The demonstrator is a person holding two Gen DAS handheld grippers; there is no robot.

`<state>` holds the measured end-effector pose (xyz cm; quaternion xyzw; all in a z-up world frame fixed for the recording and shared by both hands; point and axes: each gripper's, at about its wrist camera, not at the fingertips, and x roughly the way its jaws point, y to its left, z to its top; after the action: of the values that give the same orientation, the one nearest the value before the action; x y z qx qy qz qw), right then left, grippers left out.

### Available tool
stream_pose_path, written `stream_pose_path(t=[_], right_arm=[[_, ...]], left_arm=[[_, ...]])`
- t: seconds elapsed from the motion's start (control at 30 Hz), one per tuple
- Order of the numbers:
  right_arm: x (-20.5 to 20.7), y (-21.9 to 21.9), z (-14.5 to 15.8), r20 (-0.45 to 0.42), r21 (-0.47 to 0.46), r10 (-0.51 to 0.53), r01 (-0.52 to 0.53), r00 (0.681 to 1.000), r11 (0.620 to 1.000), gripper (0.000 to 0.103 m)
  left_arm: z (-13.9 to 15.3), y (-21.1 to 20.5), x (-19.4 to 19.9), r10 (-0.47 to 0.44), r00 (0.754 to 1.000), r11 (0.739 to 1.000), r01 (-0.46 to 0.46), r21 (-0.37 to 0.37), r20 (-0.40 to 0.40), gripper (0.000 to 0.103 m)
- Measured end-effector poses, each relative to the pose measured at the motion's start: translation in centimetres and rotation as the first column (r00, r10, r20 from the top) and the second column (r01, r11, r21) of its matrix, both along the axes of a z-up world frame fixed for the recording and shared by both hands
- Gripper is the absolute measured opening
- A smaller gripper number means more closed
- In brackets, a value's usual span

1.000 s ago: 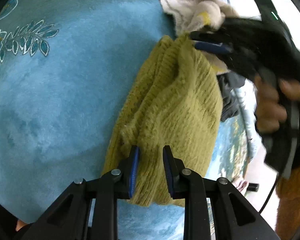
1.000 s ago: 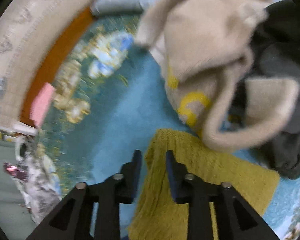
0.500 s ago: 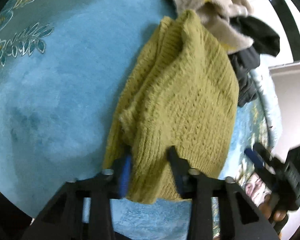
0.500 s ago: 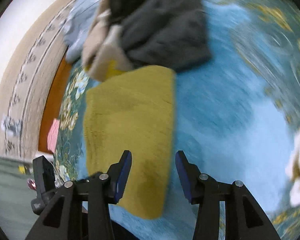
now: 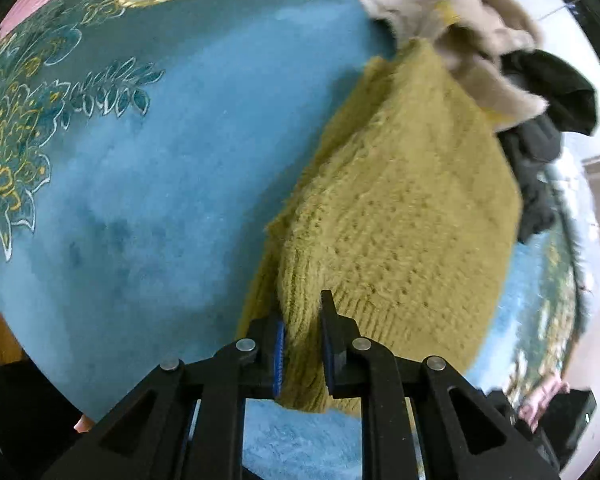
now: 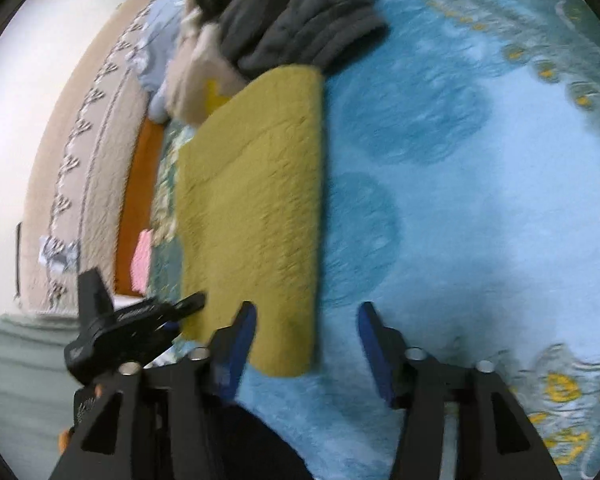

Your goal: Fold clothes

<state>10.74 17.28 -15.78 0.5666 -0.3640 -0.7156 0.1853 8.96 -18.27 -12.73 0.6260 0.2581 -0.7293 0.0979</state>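
Knitwear like this olive sweater (image 5: 400, 208) looks soft, thick and light, liable to sag and bunch; best taken by its ribbed hem corners. It lies folded on the blue floral bedspread (image 5: 188, 168), beside a heap of beige and dark clothes (image 5: 500, 60). The left claw (image 5: 302, 344) has just been closing and pinches the hem. The right claw (image 6: 306, 344) has been opening, empty, over the near corner.

An olive-yellow knit sweater (image 5: 400, 216) lies on a blue blanket (image 5: 188, 168) with teal-and-gold flowers at 9 o'clock; beige (image 5: 460, 32) and black (image 5: 552, 84) clothes at 1 o'clock.
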Motion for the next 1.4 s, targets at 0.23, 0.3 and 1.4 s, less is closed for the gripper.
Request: stream_pose_path(t=[0.23,0.3,1.4], right_arm=[[-0.5,-2.5,-3.3,0.066,-0.133,-0.027,0.036,0.997,0.990,0.064],[-0.2,-3.5,-4.1,0.089,-0.155,-0.029,0.043,0.996,0.987,0.065],[0.2,10.0,1.2,0.043,-0.019,-0.260,0.261,0.965,0.965,0.026]], left_arm=[[-0.2,-1.1,0.1,0.057,0.998,0.997,-0.057,0.044,-0.004,0.017],[-0.3,-1.8,0.2,0.084,0.996,0.993,-0.084,0.084,-0.007,0.017],[1.7,-4.7,3.1,0.225,0.954,0.886,-0.115,0.450,-0.200,0.027]])
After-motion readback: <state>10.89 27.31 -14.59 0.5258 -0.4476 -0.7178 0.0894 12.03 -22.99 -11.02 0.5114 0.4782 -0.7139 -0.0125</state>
